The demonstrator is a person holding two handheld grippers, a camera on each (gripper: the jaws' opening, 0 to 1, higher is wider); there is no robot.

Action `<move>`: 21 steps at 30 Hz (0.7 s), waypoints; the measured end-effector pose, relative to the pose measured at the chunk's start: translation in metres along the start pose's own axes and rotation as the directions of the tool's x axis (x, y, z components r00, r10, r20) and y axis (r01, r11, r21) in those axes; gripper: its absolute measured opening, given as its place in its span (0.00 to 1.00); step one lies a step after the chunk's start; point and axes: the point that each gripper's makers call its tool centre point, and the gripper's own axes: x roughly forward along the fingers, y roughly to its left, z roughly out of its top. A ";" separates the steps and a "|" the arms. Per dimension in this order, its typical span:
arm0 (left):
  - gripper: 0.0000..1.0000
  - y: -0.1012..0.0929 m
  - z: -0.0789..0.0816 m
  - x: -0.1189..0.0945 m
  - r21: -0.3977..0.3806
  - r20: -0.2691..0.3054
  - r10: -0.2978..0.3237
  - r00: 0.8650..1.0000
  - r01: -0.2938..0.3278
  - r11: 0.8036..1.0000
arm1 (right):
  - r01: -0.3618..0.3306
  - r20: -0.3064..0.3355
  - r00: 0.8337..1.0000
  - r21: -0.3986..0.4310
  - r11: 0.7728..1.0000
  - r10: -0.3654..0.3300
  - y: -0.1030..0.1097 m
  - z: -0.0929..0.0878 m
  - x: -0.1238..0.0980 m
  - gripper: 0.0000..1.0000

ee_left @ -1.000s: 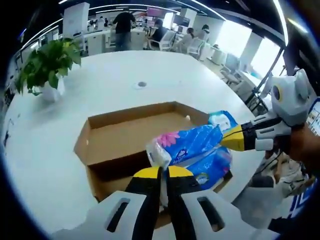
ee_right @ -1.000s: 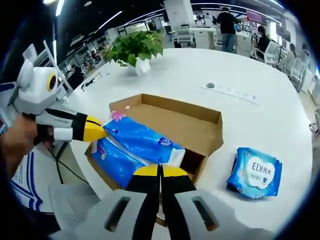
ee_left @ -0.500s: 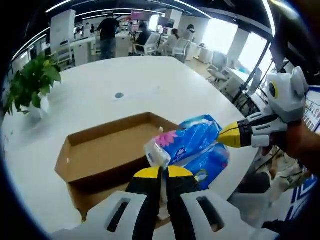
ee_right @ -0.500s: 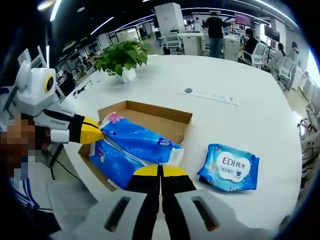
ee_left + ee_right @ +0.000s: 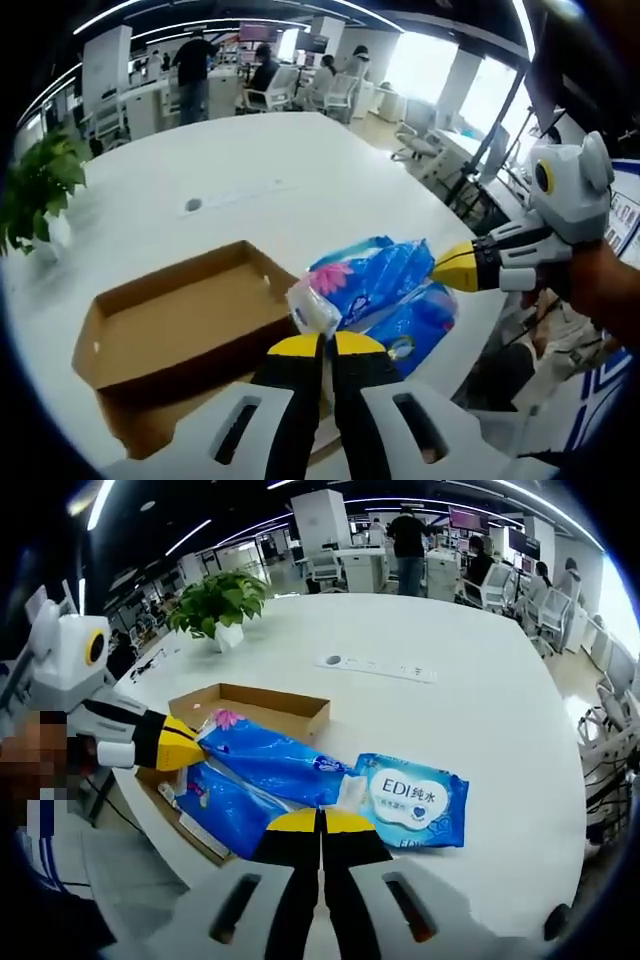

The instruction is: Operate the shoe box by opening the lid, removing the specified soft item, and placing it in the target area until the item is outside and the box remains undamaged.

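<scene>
Left gripper: we see our left gripper [image 5: 327, 345] with its yellow-tipped jaws drawn together on the near white end of the blue tissue pack [image 5: 375, 285]; in the right gripper view the same tool [image 5: 188, 746] comes in from the left and pinches the pack's pink-flower corner.

Right gripper: our right gripper [image 5: 320, 823] has its jaws closed together on the other end of the blue tissue pack [image 5: 275, 765]; in the left gripper view it [image 5: 452, 268] reaches in from the right, its yellow tip pressed on the pack's far end.

Tissue pack: it hangs stretched between the two grippers, clear of the box, with a second blue pack [image 5: 415, 325] just beneath it. We cannot tell whether the lower one is gripped or only rides along.

Shoe box: the cardboard shoe box [image 5: 165, 320] lies open on the white table [image 5: 220, 165], its inside bare brown. In the left gripper view it sits to the left of the held pack; in the right gripper view its far wall [image 5: 262, 698] shows behind the pack.

Wipes packet: a blue packet marked EDI [image 5: 412, 798] lies flat on the table [image 5: 480, 700], just beside the right gripper's end of the held pack.

Plant: a potted green plant [image 5: 218, 598] stands on the table well beyond the box.

Background: people stand and sit at desks [image 5: 410, 550] far behind.
</scene>
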 end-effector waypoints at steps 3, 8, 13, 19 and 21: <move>0.00 -0.012 0.006 0.011 0.000 0.003 -0.015 1.000 0.015 1.000 | 0.016 -0.001 1.000 0.012 1.000 -0.016 -0.017 -0.003 -0.004 0.00; 0.00 -0.031 0.014 0.029 0.010 -0.002 -0.036 0.999 0.036 0.999 | 0.038 0.000 0.999 0.029 0.999 -0.038 -0.040 -0.009 -0.013 0.00; 0.00 -0.051 0.021 0.051 0.015 -0.008 -0.060 0.998 0.060 0.998 | 0.059 0.001 0.998 0.047 0.997 -0.059 -0.072 -0.012 -0.016 0.00; 0.00 -0.069 0.030 0.073 0.006 -0.009 -0.085 0.996 0.085 0.996 | 0.077 0.003 0.997 0.070 0.995 -0.078 -0.099 -0.019 -0.023 0.00; 0.00 -0.075 0.033 0.082 0.002 -0.009 -0.092 0.996 0.092 0.996 | 0.082 -0.001 0.997 0.072 0.994 -0.082 -0.107 -0.021 -0.023 0.00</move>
